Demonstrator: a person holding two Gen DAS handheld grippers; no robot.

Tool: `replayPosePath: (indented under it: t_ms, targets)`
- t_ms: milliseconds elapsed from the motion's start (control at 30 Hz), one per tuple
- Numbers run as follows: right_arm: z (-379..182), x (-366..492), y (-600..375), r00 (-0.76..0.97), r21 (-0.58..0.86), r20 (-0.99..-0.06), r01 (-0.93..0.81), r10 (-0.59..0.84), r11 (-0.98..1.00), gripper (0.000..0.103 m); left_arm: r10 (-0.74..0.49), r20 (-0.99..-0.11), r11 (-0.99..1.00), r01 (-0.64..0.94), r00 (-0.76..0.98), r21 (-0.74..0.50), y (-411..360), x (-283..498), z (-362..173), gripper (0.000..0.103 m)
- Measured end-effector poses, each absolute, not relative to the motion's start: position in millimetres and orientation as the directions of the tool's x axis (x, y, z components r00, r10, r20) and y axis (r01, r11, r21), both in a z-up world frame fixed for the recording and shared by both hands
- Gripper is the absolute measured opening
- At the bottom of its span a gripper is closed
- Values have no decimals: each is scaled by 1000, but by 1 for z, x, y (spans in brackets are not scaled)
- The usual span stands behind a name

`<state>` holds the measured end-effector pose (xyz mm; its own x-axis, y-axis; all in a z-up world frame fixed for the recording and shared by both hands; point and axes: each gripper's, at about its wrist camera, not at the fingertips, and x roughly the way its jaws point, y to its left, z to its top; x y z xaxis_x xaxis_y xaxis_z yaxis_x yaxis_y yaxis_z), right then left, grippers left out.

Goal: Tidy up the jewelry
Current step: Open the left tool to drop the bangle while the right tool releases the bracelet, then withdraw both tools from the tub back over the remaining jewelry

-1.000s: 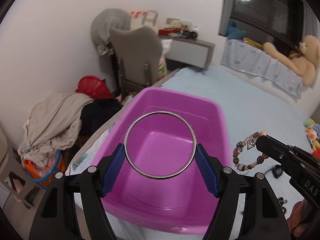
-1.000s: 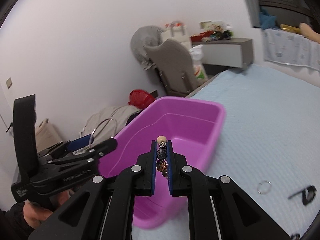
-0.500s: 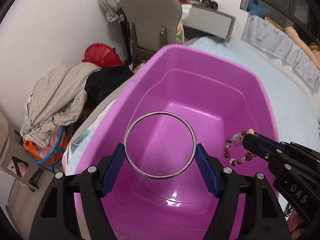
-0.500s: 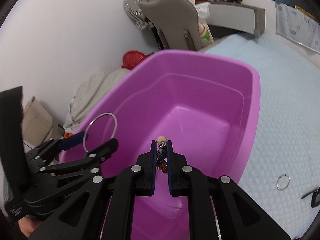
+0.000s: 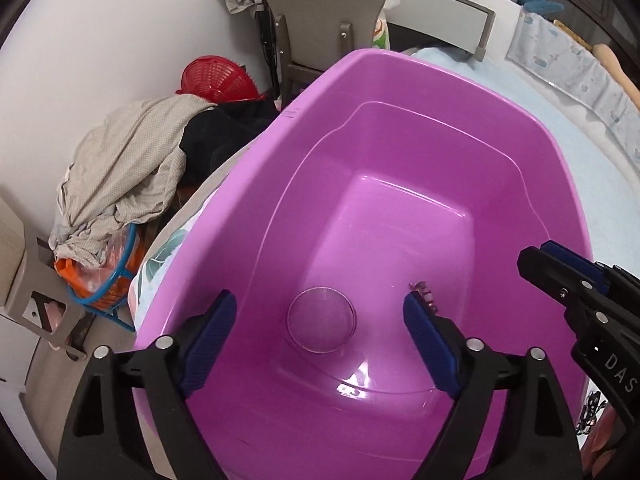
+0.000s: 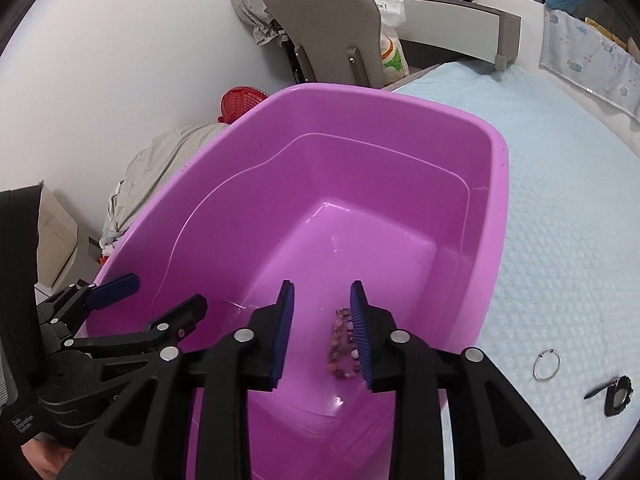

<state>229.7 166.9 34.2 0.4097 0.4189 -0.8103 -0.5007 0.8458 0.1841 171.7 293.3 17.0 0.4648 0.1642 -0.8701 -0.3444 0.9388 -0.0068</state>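
Both grippers hang over the purple tub [image 5: 400,80], which sits on the light blue bedspread [image 6: 560,200] at the bed's left edge. The left gripper [image 5: 320,330] has its blue-padded jaws spread wide with nothing between them. Below it, the silver bangle [image 5: 321,319] lies flat on the tub floor near the near wall. The right gripper [image 6: 322,330] also stands parted and empty, its jaws less widely spread. The beaded bracelet [image 6: 342,344] lies bunched on the tub floor under its right finger; in the left wrist view only a bit of it peeks out beside the left gripper's right pad. Outside the tub, on the bedspread toward the near right corner, lie a small silver ring [image 6: 547,365] and a black pendant [image 6: 616,390], just beside each other.
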Motion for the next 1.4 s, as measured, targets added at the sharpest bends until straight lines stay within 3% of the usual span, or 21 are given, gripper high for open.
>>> replayPosePath:
  t_ms: [167,1400]
  targets:
    - [35,230,163,410,194,-808,-493,423,848,33,172,-875,938,-348,452,5,292,172,15,88]
    - [60,191,132,449,222,-767,-484,458,846,39,187,-840,937,-351,510,-5,281,134,46,88]
